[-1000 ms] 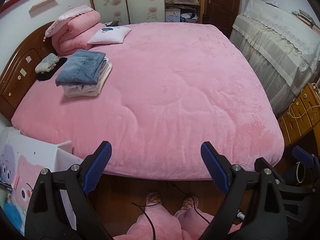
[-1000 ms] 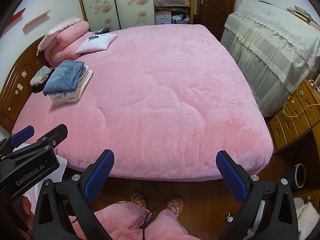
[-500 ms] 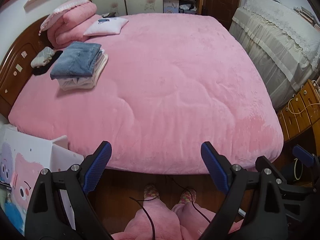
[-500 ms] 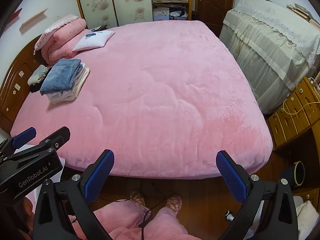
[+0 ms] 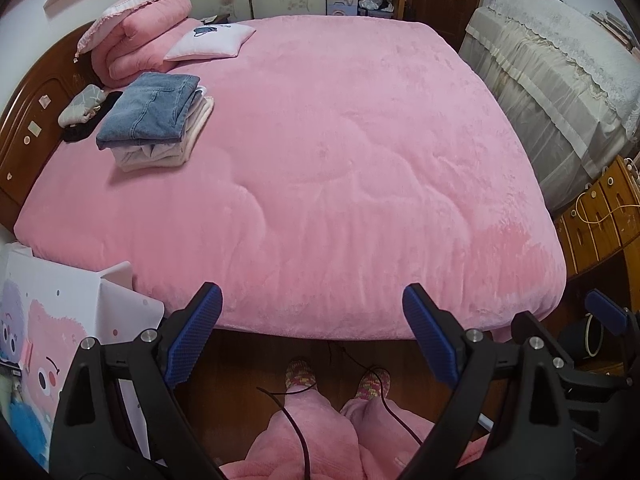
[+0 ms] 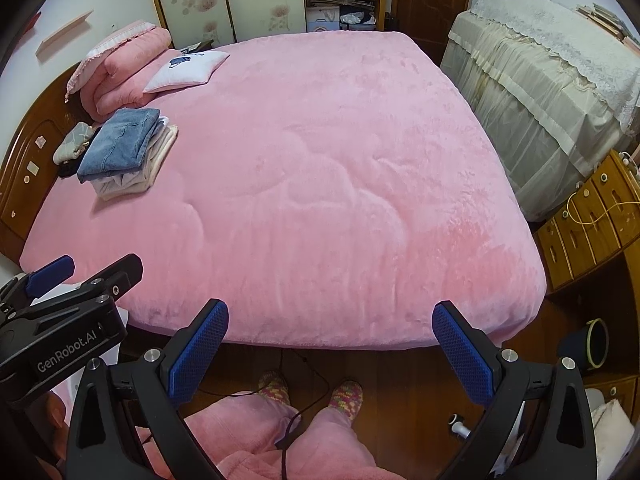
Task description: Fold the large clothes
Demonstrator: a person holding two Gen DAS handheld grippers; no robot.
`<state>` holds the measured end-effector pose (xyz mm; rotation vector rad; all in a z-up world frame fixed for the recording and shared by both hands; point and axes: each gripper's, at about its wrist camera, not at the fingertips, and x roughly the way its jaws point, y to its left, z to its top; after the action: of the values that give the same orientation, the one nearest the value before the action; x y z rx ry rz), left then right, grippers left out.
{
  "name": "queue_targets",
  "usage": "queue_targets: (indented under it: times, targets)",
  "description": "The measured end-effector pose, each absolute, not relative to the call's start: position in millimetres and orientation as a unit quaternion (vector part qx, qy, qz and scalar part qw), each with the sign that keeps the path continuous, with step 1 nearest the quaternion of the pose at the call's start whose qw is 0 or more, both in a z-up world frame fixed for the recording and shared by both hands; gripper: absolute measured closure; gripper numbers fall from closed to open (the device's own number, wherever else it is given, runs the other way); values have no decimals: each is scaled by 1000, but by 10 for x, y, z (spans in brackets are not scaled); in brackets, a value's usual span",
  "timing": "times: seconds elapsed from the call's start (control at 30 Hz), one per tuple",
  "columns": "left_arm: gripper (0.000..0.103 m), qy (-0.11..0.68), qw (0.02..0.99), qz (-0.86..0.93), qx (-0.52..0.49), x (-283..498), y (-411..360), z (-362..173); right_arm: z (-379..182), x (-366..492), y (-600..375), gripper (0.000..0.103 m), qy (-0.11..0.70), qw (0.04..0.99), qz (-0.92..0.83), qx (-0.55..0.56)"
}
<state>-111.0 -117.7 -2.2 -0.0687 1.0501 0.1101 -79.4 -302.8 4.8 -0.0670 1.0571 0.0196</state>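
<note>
Both held above the near edge of the wide bed under a fluffy pink quilted cover, over bare wooden floor and a pair of feet in knitted slippers. Left hand-held gripper released, blue pads spread wide with nothing between them; right hand-held gripper likewise spread and empty. No unfolded large garment visible on the open middle of the bed; only a finished-looking stack of folded clothes, blue denim on top of cream and white layers, lying near the dark wooden headboard, well apart from both grippers.

Probably between garments, so best to fetch the next piece first, then spread it flat on the empty centre of the cover, well clear of the stack. Worth pinching only cloth at two corners or shoulders, one per side, keeping the pull even so the fold line falls straight, and avoiding a grab of the plush cover underneath.

Containers: white cartoon-printed box beside the bed at lower left, contents hidden; dark round bin with a yellow rim on the floor at right, inside not visible
</note>
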Motion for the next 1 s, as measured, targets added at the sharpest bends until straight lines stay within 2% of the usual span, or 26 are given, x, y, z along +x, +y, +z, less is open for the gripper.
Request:
queue_targets:
  times: [1.0]
  targets:
    - [13, 516, 853, 54, -52, -1061, -1188, -145, -98, -648, -3125, 0, 512, 858, 20, -44]
